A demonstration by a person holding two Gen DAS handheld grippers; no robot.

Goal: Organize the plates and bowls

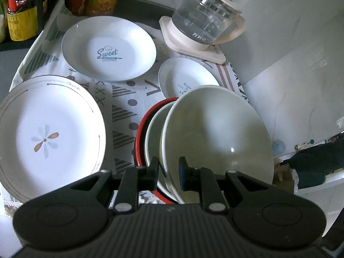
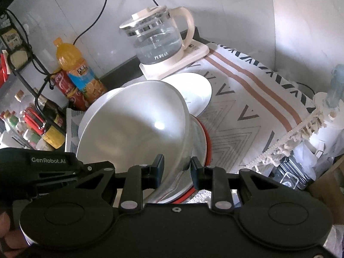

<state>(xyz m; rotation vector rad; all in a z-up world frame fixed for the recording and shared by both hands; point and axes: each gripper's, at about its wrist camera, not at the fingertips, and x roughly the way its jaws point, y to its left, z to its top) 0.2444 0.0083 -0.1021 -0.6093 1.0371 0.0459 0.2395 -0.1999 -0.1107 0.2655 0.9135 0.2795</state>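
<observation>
- The white bowl [image 1: 217,133] sat tilted in a red-rimmed bowl [image 1: 139,133], just in front of the kettle [image 1: 204,21].
- Left gripper [image 1: 168,172] clamped its near rim; right gripper [image 2: 177,169] straddled the rim, pads apparently clear.
- Judged glazed, rigid, slippery, breakable; hold at the rim.

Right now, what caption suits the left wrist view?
Left gripper clamps the white bowl at its rim, plates beside it.
</observation>
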